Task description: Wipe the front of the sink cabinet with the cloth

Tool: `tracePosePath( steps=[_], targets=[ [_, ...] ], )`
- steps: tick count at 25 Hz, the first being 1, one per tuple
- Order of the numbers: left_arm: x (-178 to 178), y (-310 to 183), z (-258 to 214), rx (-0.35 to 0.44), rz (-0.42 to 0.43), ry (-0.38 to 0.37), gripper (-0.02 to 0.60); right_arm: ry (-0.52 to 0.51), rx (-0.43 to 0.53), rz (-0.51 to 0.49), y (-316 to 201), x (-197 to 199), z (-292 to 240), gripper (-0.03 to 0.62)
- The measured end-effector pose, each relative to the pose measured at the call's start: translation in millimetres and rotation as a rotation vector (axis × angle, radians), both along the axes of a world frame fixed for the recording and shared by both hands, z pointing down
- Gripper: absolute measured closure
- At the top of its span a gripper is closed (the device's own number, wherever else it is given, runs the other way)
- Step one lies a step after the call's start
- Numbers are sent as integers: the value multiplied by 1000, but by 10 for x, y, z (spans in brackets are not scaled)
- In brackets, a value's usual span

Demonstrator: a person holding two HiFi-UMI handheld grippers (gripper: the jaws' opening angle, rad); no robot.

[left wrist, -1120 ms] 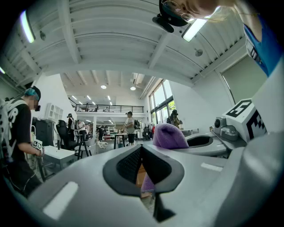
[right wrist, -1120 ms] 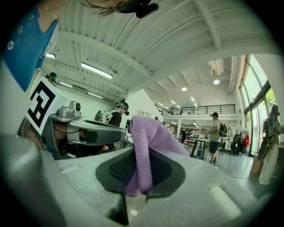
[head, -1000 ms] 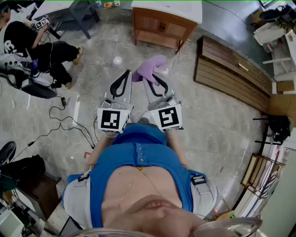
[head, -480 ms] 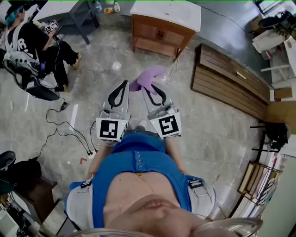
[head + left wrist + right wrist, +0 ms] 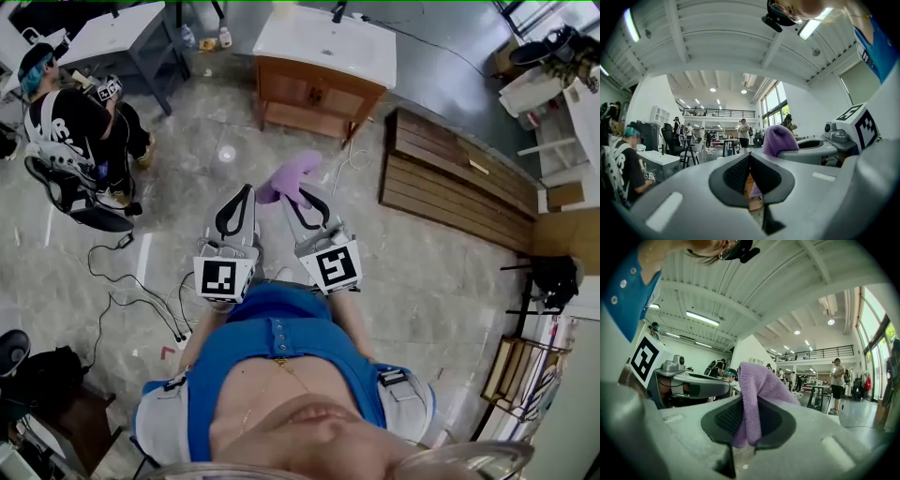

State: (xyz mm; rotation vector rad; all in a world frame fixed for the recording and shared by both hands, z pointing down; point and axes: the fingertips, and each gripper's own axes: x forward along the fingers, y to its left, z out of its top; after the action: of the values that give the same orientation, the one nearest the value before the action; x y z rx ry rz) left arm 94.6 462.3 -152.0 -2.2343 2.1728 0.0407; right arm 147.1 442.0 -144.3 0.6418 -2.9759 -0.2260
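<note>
Well, the cloth (image 5: 754,390) looks soft and limp; your right tongs (image 5: 296,199) pinch one fold, which should hold. Your left tongs (image 5: 749,173) are pressed together, empty.

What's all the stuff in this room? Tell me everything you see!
sink cabinet: one, brown wood with a white top, on the floor ahead of the person
cloth: one, purple, pinched in the right tool
slatted wooden panel: one, brown, flat on the floor to the right of the cabinet
table: one, light top with dark legs, top left
seated person: one, black top, at the left
cables: several, black, on the floor at the left
left tool: one, grey and black, shut on nothing
right tool: one, grey and black, shut on the cloth
</note>
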Motion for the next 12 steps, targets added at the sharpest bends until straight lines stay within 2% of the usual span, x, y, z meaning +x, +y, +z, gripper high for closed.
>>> tracePosePath(
  steps=[12],
  targets=[
    [-766, -1141, -138, 38, 174, -27, 581, 18, 47, 83, -921, -829, -112, 534]
  ],
)
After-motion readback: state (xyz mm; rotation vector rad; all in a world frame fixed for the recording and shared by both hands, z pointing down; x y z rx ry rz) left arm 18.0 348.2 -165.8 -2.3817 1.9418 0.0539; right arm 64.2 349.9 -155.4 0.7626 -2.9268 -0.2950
